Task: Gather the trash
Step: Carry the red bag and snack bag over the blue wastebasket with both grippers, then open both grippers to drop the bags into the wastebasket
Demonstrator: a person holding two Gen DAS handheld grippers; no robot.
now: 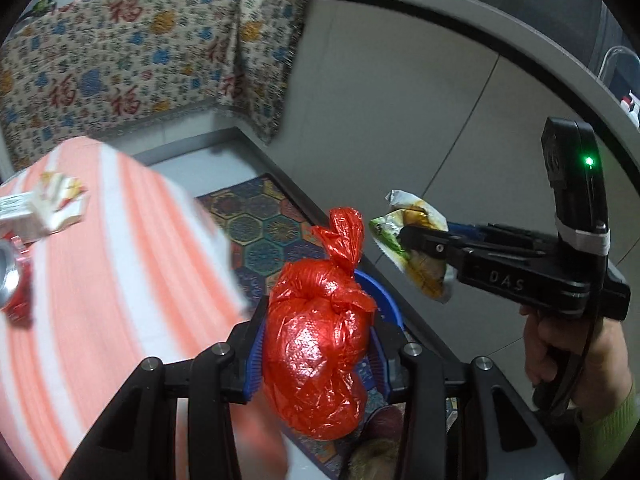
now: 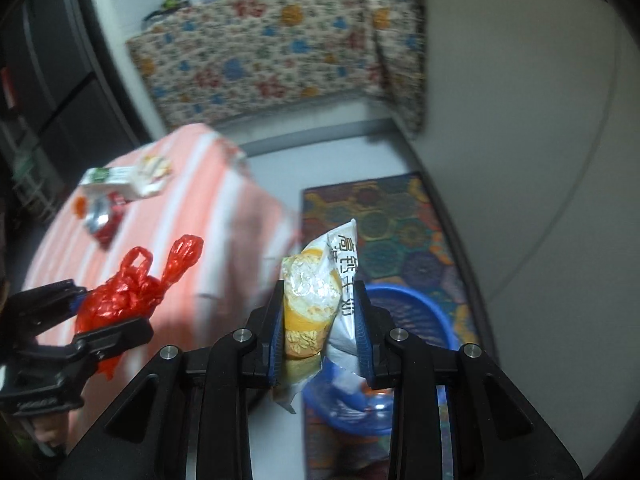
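Trash in both grippers, mid-carry above the floor. Left gripper (image 1: 316,344) is partly closed, pads clamped on a knotted red bag (image 1: 316,344); in the left wrist view the bag fills the centre. Right gripper (image 2: 320,320) is closed narrow on a crumpled yellow and white snack wrapper (image 2: 316,300), which stands up between the pads. Blue basket (image 2: 412,312) sits on the floor at abt 5 o'clock in the right wrist view, just under the wrapper, w/ some trash already inside.

Likely step: drop both pieces into the basket. To do it well, bring each gripper over the basket mouth before opening, one at a time, so the two tools don't bump; both are close together now. Wrapper is light and may drift, so release low.

Around: striped table (image 2: 140,240) at 9 o'clock, w/ a crushed can (image 2: 104,220), a small carton (image 2: 108,182) and a wrapper (image 2: 154,168) left on it. Patterned rug (image 2: 384,232) lies under the basket. Floral sofa cover (image 2: 272,52) at 12 o'clock. Table edge sits near the basket; nothing else seems to block the drop.
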